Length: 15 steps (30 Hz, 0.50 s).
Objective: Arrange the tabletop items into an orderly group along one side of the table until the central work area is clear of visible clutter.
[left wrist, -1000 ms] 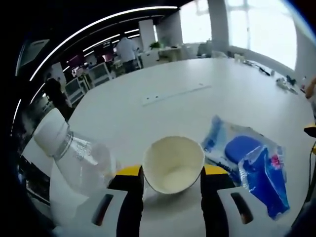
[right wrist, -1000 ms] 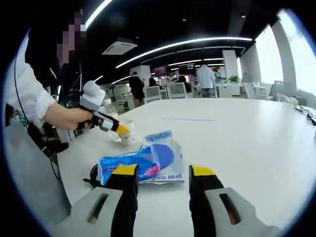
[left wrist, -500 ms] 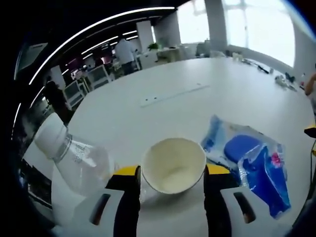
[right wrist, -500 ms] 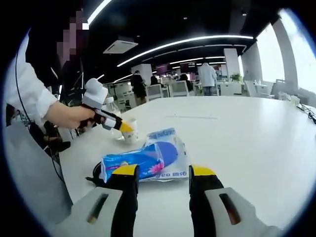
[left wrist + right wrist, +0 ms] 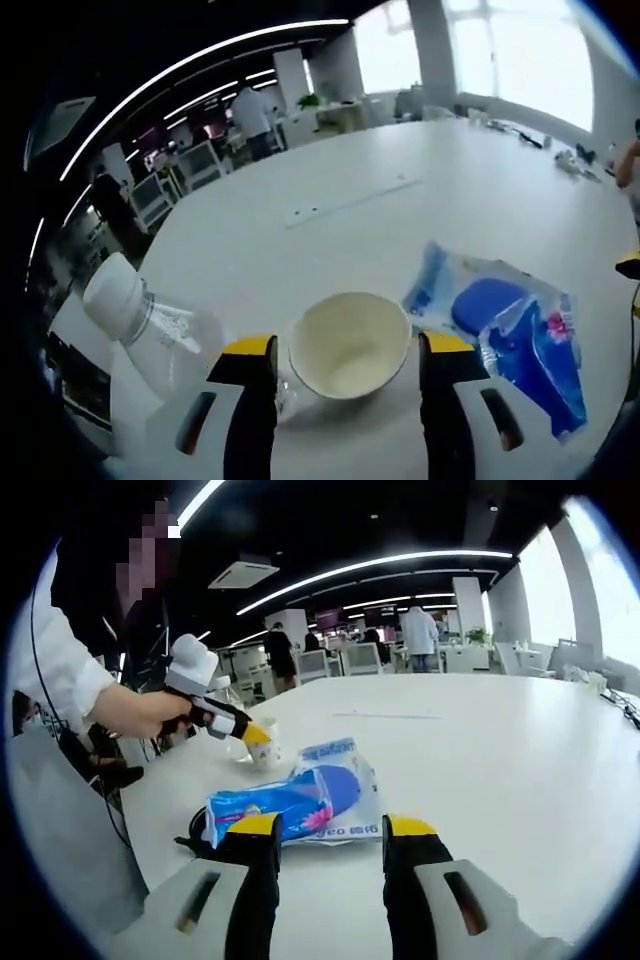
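Table: a big white round table (image 5: 400,215) carries everything; its wide middle lies bare apart from a long pale strip (image 5: 350,197) lying flat further out.

Paper cup: a small white paper cup (image 5: 350,343) stands upright near the table's edge, mouth up, nothing visible inside. In the right gripper view the same cup (image 5: 266,753) sits just past the blue packet, on the person's side.

Left gripper: the left gripper (image 5: 350,365) has its yellow-tipped jaws spread wide on either side of the cup. There is a clear gap on each side, so it grips nothing. In the right gripper view it is held in a person's hand (image 5: 140,713), with its tip (image 5: 256,734) right at the cup.

Bottle: a clear plastic bottle (image 5: 160,330) with a white cap (image 5: 112,290) stands just beside the cup, close against the left jaw. It looks tilted in this fisheye view; I cannot tell whether it truly leans.

Blue packet: a clear wrapper holding something blue (image 5: 505,335) lies flat on the table, just beside the cup on its other side.

Right gripper: the right gripper (image 5: 330,830) hovers low over the table with jaws apart and nothing between them; the blue packet (image 5: 290,802) lies just ahead of its tips.
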Each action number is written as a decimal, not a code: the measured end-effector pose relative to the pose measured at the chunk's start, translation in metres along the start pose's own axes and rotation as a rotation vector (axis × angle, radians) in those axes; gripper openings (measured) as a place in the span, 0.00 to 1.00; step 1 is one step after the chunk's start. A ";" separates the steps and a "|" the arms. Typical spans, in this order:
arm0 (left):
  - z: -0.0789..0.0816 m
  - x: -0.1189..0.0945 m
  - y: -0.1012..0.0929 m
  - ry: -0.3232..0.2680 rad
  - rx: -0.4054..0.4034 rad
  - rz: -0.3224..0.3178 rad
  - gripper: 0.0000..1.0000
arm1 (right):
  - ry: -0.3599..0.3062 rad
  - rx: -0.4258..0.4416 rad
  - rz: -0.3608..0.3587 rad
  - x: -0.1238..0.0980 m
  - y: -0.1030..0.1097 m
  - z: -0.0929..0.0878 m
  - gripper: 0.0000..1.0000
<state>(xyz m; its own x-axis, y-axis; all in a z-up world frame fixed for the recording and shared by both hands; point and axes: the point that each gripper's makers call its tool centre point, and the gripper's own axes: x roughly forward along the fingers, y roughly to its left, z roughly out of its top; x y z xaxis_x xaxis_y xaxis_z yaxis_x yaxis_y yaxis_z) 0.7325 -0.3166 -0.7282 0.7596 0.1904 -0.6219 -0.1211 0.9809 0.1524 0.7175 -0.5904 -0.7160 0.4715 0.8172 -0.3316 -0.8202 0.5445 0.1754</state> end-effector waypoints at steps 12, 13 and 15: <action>0.025 -0.020 -0.003 -0.073 0.016 -0.008 0.57 | -0.016 0.008 0.006 0.002 0.006 0.006 0.37; 0.027 -0.023 -0.003 -0.081 0.018 -0.012 0.57 | -0.016 0.007 0.006 0.002 0.006 0.007 0.37; 0.030 -0.028 -0.005 -0.093 0.011 -0.028 0.57 | -0.012 0.006 0.011 0.003 0.007 0.007 0.38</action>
<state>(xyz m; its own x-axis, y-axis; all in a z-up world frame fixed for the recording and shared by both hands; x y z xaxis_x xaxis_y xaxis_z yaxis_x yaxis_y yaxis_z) 0.7313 -0.3280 -0.6888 0.8184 0.1583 -0.5524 -0.0927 0.9851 0.1450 0.7150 -0.5829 -0.7087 0.4666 0.8250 -0.3188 -0.8231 0.5370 0.1847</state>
